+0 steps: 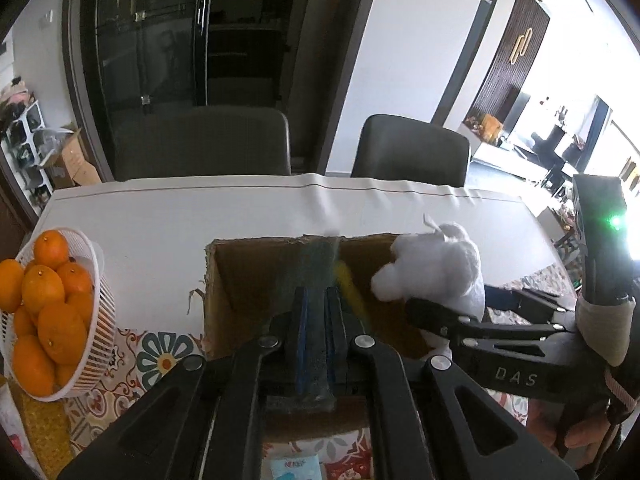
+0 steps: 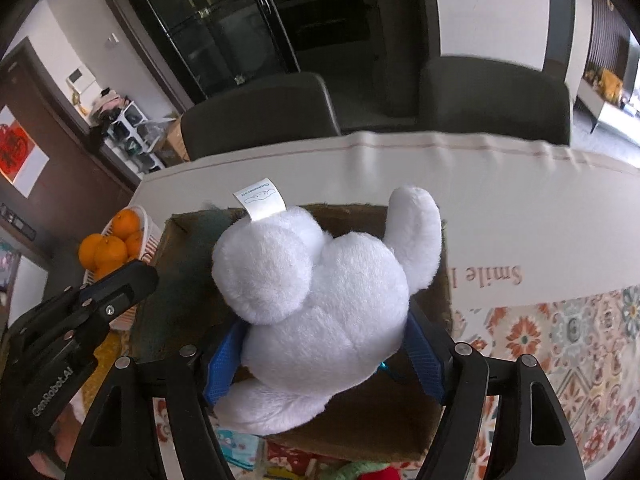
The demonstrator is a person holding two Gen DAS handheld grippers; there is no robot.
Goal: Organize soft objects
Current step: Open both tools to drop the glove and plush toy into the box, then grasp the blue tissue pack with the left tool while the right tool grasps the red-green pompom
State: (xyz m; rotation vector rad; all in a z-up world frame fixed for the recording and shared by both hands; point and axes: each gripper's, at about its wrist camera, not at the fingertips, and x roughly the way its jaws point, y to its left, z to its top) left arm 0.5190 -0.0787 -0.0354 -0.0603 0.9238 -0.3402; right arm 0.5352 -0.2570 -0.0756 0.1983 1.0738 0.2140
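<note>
Holding the white plush toy (image 2: pixel 320 312) over the cardboard box (image 2: pixel 400 432), the right gripper (image 2: pixel 320 364) pinches it; it should lower before releasing. The left gripper (image 1: pixel 316 308) pinches a green-yellow sponge (image 1: pixel 320 268).

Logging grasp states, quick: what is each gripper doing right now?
Left gripper: shut on a dark green sponge, over the cardboard box.
Right gripper: shut on the white plush toy.

We see a home dining room: padded chairs (image 1: pixel 204 140) at a cloth-covered bench (image 1: pixel 248 208), basket of oranges (image 1: pixel 52 312), glass cabinet (image 1: pixel 180 32)
</note>
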